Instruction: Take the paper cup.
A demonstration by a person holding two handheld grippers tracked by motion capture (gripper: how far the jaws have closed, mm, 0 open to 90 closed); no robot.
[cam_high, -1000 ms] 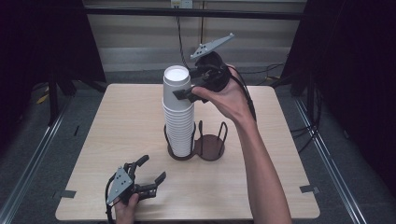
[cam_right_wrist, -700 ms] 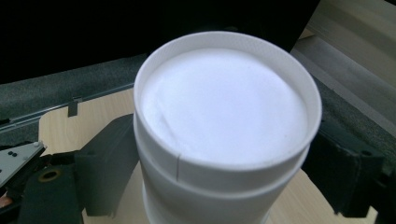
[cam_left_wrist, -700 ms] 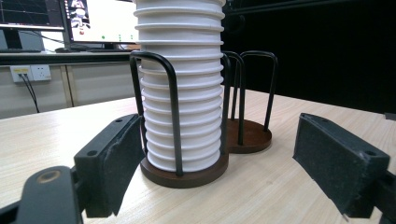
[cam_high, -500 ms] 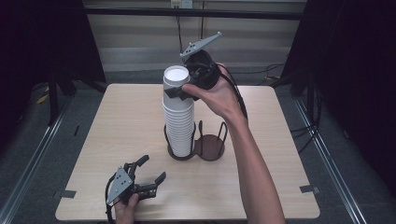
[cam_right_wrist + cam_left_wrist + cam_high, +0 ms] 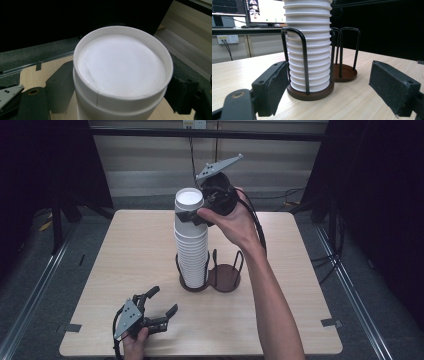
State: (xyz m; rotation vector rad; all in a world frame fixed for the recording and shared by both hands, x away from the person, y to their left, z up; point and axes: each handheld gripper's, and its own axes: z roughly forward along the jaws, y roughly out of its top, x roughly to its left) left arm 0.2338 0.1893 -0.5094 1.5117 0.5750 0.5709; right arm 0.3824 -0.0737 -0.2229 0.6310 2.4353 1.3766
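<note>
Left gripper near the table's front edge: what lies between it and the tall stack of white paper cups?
Bare wooden tabletop, seen in the high view and left gripper view.

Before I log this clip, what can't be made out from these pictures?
- Whether the right gripper presses on the top cup: its fingers sit beside the wall in the right gripper view, contact unclear.
- Cup count: the stack is cut off by the top edge in the left gripper view; rims too small in the high view.
- Holder base under the stack: hidden by the cups.

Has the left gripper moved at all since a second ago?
No. The left gripper lies at the same spot near the table's front edge, left of the cup stack.
</note>
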